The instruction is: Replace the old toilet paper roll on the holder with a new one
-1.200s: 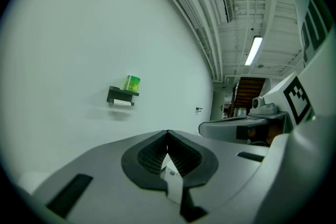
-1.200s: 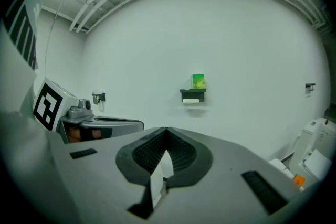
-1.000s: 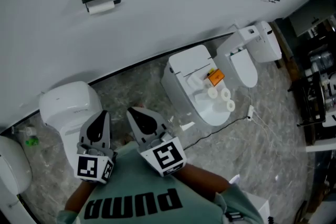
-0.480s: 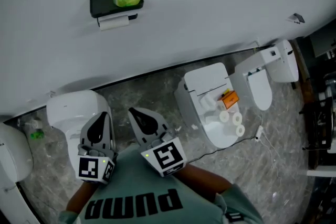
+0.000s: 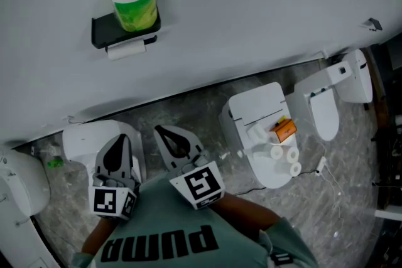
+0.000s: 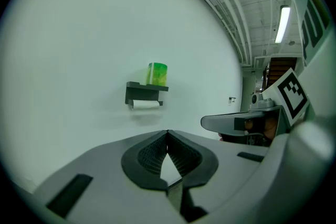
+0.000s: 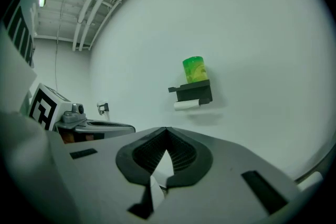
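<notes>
A black holder (image 5: pixel 103 33) hangs on the white wall. A new roll in green wrapping (image 5: pixel 134 3) stands on top of it, and a thin, nearly used-up white roll (image 5: pixel 125 50) sits on the bar underneath. My left gripper (image 5: pixel 116 150) and right gripper (image 5: pixel 173 138) are side by side well short of the wall, both shut with nothing between their jaws. In the left gripper view the holder (image 6: pixel 144 93) lies ahead, above my shut tips (image 6: pixel 167 132). In the right gripper view the holder (image 7: pixel 193 93) and green roll (image 7: pixel 193 70) lie ahead of the shut tips (image 7: pixel 167 128).
A white toilet (image 5: pixel 94 138) stands on the marble floor just below the grippers. To the right, another toilet (image 5: pixel 251 107) carries an orange item (image 5: pixel 284 130) and small white rolls. A third toilet (image 5: pixel 333 97) stands beyond it, with a cable on the floor.
Both grippers have moved toward the wall together. The holder now looks larger and sits lower in the head view. The toilets have slid to the right. Jaws are unchanged.
</notes>
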